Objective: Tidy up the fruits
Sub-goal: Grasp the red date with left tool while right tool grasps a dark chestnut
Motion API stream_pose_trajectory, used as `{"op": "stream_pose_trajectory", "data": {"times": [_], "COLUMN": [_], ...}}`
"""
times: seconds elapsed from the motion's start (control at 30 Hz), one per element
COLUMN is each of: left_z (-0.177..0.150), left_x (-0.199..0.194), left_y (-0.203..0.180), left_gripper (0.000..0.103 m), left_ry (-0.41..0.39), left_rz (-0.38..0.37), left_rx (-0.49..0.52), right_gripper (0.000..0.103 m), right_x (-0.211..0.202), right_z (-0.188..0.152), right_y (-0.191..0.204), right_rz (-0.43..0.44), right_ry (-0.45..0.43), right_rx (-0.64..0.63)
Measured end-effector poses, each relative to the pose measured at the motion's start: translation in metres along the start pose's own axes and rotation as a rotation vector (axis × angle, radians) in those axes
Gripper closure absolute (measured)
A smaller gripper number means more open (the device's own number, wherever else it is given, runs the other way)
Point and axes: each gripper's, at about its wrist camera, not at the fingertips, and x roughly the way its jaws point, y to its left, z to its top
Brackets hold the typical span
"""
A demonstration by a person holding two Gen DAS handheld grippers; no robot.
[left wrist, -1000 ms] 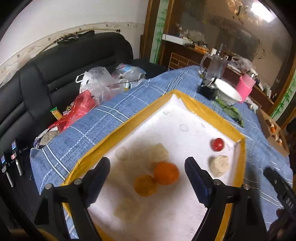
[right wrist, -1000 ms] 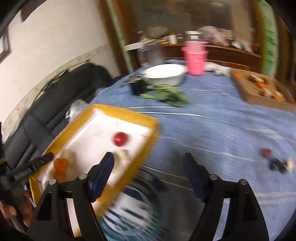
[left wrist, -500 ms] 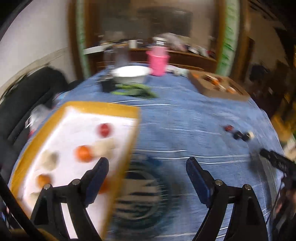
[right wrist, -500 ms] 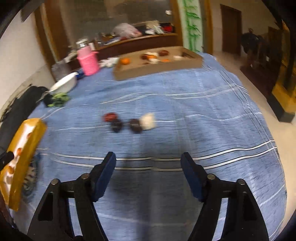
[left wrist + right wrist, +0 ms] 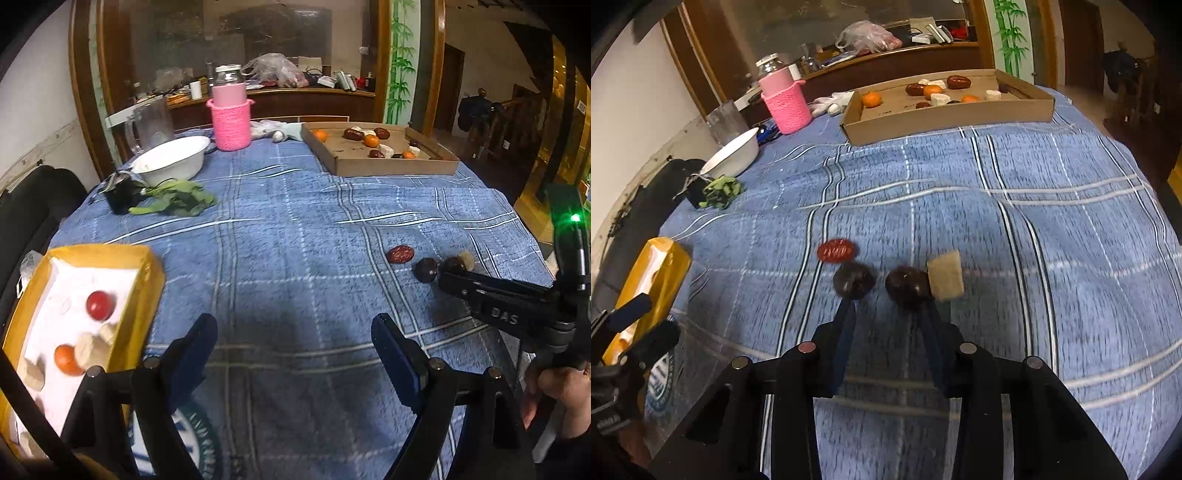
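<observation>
A soft blue checked cloth (image 5: 960, 206), slightly rumpled, covers the worktop. Near the middle of the right wrist view lie four loose pieces: a wrinkled, glossy red date (image 5: 836, 251), oval, with its long axis running left to right across the frame; two dark, round, dull-skinned fruits (image 5: 854, 280) (image 5: 907, 283) below it; and a pale, rough-cut block (image 5: 945, 275) touching the right-hand dark fruit. The block's material is hard to make out.

The right tongs (image 5: 886, 310) are closing, with flat blue pads on black arms. The fingertips reach the near edges of the two dark fruits, and only cloth shows between the pads; motion blur there hides whether a tip touches either fruit.

The left tongs (image 5: 291, 347) stand wide open over bare cloth at the bottom of the left wrist view, nothing between them.

At the left edge of that view sits a yellow-rimmed tray (image 5: 147, 284) with a white foam-like floor, holding a smooth red ball-shaped fruit (image 5: 99, 305), an orange one (image 5: 65, 360) and pale lumps; the frame cuts its lower part off. In the upper right, a shallow cardboard tray (image 5: 391, 168) holds more oranges, dates and pale pieces, too small to count surely.
</observation>
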Motion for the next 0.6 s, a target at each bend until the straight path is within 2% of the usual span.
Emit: {"op": "stream_pose_trajectory", "data": {"times": [0.37, 0.47, 0.6], "left_z": [0.015, 0.021, 0.028], "left_x": [0.021, 0.027, 0.035], "left_y": [-0.024, -0.03, -0.031], "left_gripper": [0.016, 0.016, 0.016], "left_ry": [-0.004, -0.008, -0.01], "left_rz": [-0.051, -0.072, -0.083], "left_rx": [0.034, 0.063, 0.075], "right_gripper": [0.069, 0.068, 0.08], "right_x": [0.007, 0.009, 0.005], "right_z": [0.017, 0.019, 0.016], "right_y": [-0.011, -0.011, -0.014], "right_rz": [0.006, 0.041, 0.073], "right_ry": [-0.014, -0.016, -0.011], "right_rx": [-0.001, -0.011, -0.02]}}
